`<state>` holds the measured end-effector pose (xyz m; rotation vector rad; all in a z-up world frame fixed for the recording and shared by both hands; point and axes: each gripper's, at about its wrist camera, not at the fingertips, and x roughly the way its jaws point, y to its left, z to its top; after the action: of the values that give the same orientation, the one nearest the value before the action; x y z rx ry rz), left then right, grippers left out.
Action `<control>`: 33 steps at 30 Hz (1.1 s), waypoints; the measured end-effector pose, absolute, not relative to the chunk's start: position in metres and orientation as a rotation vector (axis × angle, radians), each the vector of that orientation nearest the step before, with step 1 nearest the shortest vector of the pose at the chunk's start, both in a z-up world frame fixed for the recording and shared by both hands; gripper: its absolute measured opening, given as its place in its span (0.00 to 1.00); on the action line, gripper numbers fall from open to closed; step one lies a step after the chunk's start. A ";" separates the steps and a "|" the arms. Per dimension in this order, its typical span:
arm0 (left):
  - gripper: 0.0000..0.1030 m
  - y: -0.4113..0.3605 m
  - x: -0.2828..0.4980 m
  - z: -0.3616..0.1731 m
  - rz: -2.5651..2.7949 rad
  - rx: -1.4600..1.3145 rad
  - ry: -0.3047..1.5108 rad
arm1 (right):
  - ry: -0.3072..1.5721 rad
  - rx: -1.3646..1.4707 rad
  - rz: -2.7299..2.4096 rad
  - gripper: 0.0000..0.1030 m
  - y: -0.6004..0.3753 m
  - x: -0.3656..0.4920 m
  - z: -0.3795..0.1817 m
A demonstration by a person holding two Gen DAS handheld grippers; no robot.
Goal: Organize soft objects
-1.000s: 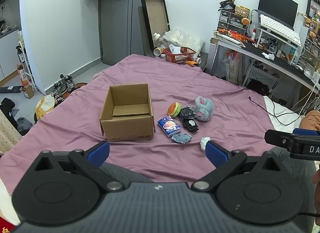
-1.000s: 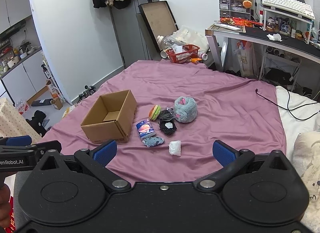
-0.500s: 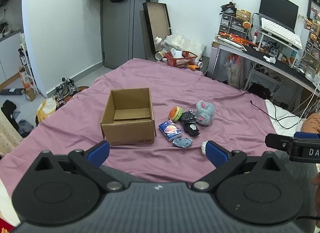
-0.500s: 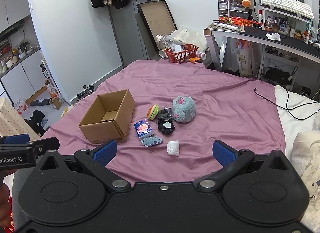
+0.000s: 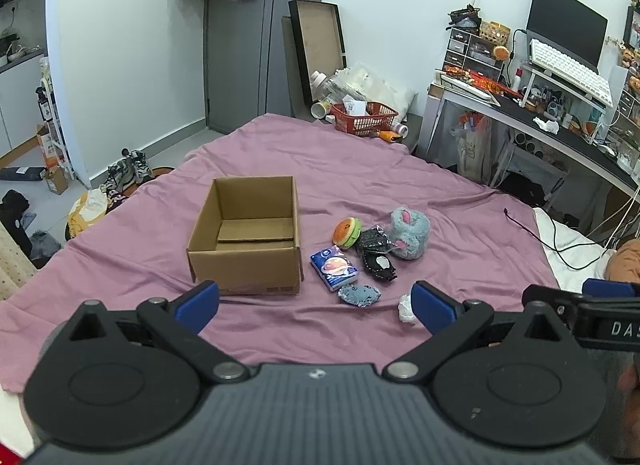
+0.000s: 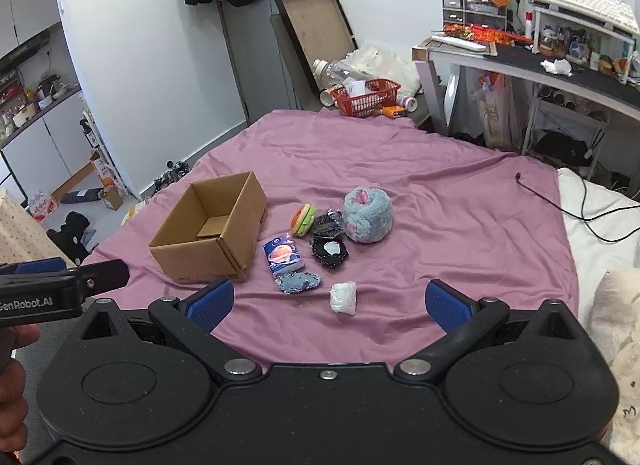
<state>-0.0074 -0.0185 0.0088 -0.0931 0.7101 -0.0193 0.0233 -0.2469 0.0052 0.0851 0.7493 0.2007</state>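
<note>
An open, empty cardboard box (image 5: 248, 233) (image 6: 212, 231) stands on the purple bedspread (image 5: 440, 193). To its right lie soft items: a burger plush (image 5: 346, 231) (image 6: 303, 219), a grey-blue fuzzy plush (image 5: 409, 233) (image 6: 368, 216), two black pouches (image 5: 376, 253) (image 6: 329, 250), a blue tissue pack (image 5: 334, 267) (image 6: 283, 254), a denim patch (image 5: 359, 294) (image 6: 298, 281) and a white wad (image 5: 406, 308) (image 6: 343, 297). My left gripper (image 5: 316, 301) and right gripper (image 6: 327, 301) are both open and empty, held above the bed's near edge, short of the items.
A black cable (image 6: 580, 205) lies on the bed at right. A red basket (image 5: 364, 115) and bottles sit beyond the far edge. A desk (image 5: 540, 121) with keyboard and monitor stands at right. Shoes and bags lie on the floor at left.
Both grippers have drifted slightly towards the items, which now sit a little lower in both views. Nothing on the bed has moved.
</note>
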 end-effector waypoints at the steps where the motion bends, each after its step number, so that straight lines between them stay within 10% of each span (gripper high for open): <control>1: 0.98 -0.021 -0.004 0.006 -0.019 -0.091 0.710 | 0.754 0.087 0.206 1.00 -0.248 0.027 0.003; 27: 0.90 -0.036 0.103 -0.064 0.019 -0.124 0.879 | 0.960 0.281 0.222 0.99 -0.271 0.126 -0.075; 33: 0.82 -0.034 0.127 -0.080 0.016 -0.171 0.908 | 1.024 0.356 0.184 0.86 -0.269 0.147 -0.097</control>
<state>0.1266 -0.0341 -0.0797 -0.1708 0.9083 0.0155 0.1473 -0.2693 -0.0974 0.3561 1.0237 0.1841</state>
